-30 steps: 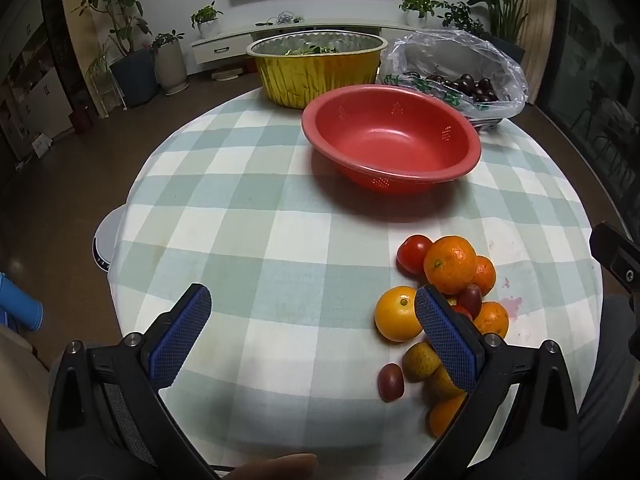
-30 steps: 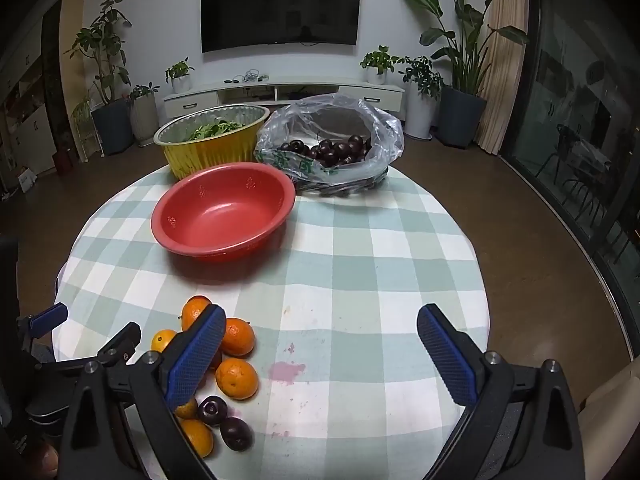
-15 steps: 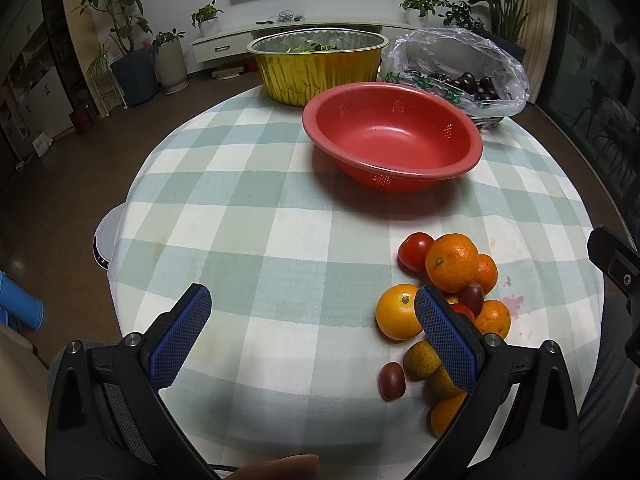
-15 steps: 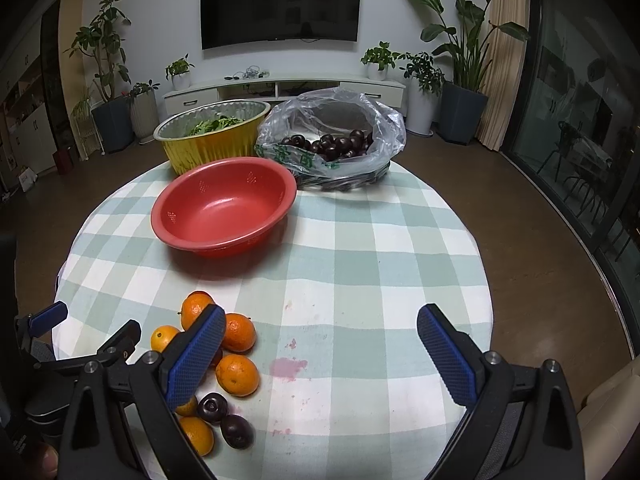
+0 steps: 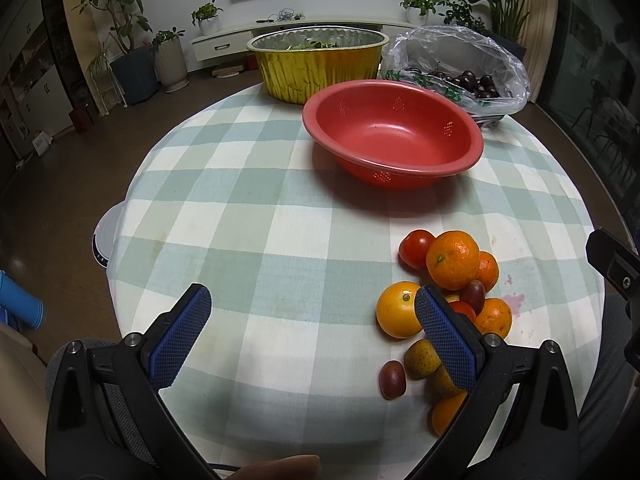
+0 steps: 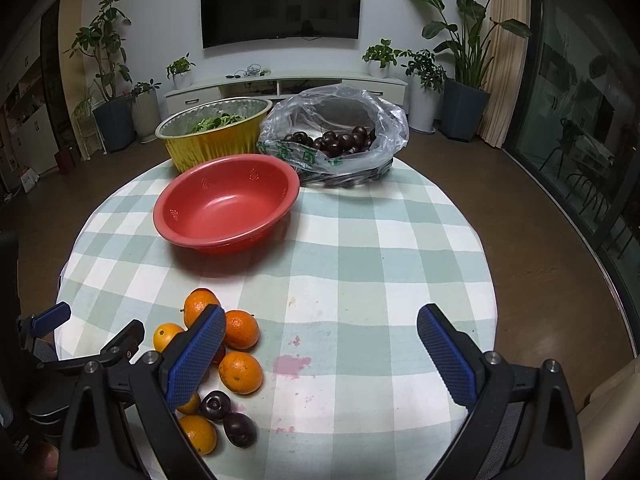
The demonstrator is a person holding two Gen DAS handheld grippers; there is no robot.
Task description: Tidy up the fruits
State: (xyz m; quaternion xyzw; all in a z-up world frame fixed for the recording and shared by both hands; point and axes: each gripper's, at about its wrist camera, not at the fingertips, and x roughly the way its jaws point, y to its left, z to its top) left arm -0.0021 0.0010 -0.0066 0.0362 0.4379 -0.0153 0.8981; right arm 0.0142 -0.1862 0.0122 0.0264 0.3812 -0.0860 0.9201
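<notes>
Checked green-and-white tablecloth (image 6: 360,248): empty red plastic colander bowl (image 6: 224,204) toward far edge, heaped oranges (image 5: 452,260) at near edge; left gripper (image 5: 312,332) and right gripper (image 6: 320,352) spread wide, holding nothing.

Dim, warm indoor light, soft shadow under the red bowl (image 5: 394,136), sharp focus, strong fisheye bending, black corners

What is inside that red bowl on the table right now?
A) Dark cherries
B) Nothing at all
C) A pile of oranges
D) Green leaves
B: the red bowl shows only its bare inside, while the oranges lie on the tablecloth near the open left gripper and right gripper.
</notes>
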